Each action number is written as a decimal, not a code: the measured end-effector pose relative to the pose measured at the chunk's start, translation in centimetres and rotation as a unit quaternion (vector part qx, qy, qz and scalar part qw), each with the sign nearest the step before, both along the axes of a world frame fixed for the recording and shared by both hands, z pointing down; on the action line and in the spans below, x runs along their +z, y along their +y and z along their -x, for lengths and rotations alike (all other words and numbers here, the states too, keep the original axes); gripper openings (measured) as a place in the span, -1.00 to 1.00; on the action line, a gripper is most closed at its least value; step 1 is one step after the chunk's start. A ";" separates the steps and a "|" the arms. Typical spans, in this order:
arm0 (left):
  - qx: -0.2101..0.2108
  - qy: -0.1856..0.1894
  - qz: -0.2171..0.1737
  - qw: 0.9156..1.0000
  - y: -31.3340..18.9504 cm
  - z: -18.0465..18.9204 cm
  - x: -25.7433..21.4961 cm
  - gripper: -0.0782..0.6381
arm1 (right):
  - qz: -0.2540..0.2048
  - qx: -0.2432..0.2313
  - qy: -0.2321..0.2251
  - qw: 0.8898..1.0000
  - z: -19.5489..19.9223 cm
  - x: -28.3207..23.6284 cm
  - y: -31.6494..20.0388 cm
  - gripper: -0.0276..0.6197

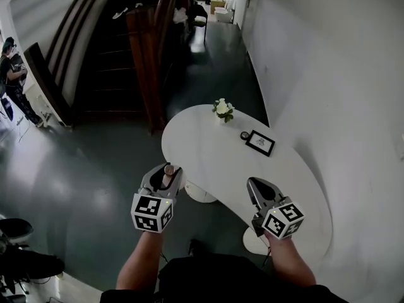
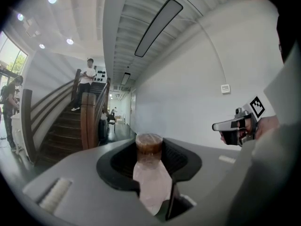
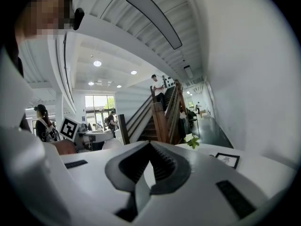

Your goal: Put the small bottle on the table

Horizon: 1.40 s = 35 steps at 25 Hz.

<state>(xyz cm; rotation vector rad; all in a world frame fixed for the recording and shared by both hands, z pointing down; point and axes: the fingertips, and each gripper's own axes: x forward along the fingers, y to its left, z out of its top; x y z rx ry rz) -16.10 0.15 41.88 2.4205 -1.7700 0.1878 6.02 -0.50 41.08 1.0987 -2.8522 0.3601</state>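
Observation:
The small bottle point(image 1: 166, 180) is clear and pale with a brown cap, and it stands upright between the jaws of my left gripper point(image 1: 168, 172), which is shut on it. In the left gripper view the bottle point(image 2: 151, 178) fills the gap between the dark pads, cap uppermost. The gripper hangs at the near left edge of the white oval table point(image 1: 208, 147). My right gripper point(image 1: 255, 185) hovers over the table's near part, its jaws closed to a point with nothing in them. Their tips meet in the right gripper view point(image 3: 150, 145).
On the table stand a small vase of white flowers point(image 1: 223, 110), a small dark round object point(image 1: 244, 135) and a black picture frame point(image 1: 260, 142). A wall runs along the right. A wooden staircase point(image 1: 136, 49) rises behind, and a person point(image 1: 14, 74) stands at the far left.

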 end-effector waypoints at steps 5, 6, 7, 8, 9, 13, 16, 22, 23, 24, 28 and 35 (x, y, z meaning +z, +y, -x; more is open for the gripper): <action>0.005 0.000 0.002 1.000 -0.9 2.6 0.2 -0.37 | 0.000 -0.002 0.000 1.000 2.9 0.0 -1.2 -0.91; 0.004 0.001 0.004 1.000 -1.1 3.1 0.3 -0.37 | 0.003 -0.004 0.000 1.000 3.4 0.1 -1.3 -0.91; 0.002 0.003 0.005 1.000 -1.2 3.5 0.4 -0.37 | 0.006 -0.006 0.000 1.000 3.9 0.2 -1.4 -0.91; 0.001 0.005 0.007 1.000 -1.3 3.8 0.5 -0.37 | 0.009 -0.008 0.001 1.000 4.3 0.3 -1.5 -0.91; 0.001 0.006 0.009 1.000 -1.5 4.0 0.6 -0.37 | 0.011 -0.010 0.001 1.000 4.6 0.5 -1.7 -0.91; 0.003 0.008 0.020 1.000 -2.7 4.2 1.7 -0.37 | 0.020 -0.011 -0.004 1.000 5.1 1.4 -3.0 -0.91; 0.003 0.012 0.028 1.000 -4.0 4.2 2.3 -0.36 | 0.029 -0.012 -0.010 0.999 5.4 2.0 -4.5 -0.91; -0.002 0.006 0.037 0.999 -7.8 4.1 3.1 -0.36 | 0.039 -0.019 -0.022 0.999 5.3 3.5 -8.7 -0.91; -0.002 0.006 0.036 0.999 -8.6 3.9 3.1 -0.36 | 0.040 -0.020 -0.023 0.999 5.2 3.8 -9.6 -0.91; -0.001 0.007 0.036 0.999 -9.5 3.7 3.0 -0.36 | 0.042 -0.020 -0.023 0.999 4.9 3.9 -10.4 -0.91; 0.003 0.006 0.043 0.999 -12.9 2.6 2.9 -0.36 | 0.056 -0.016 -0.032 0.998 4.0 4.7 -14.0 -0.91; 0.002 0.012 0.047 0.999 -18.8 0.6 3.4 -0.36 | 0.071 -0.032 -0.036 0.996 2.9 6.5 -20.2 -0.91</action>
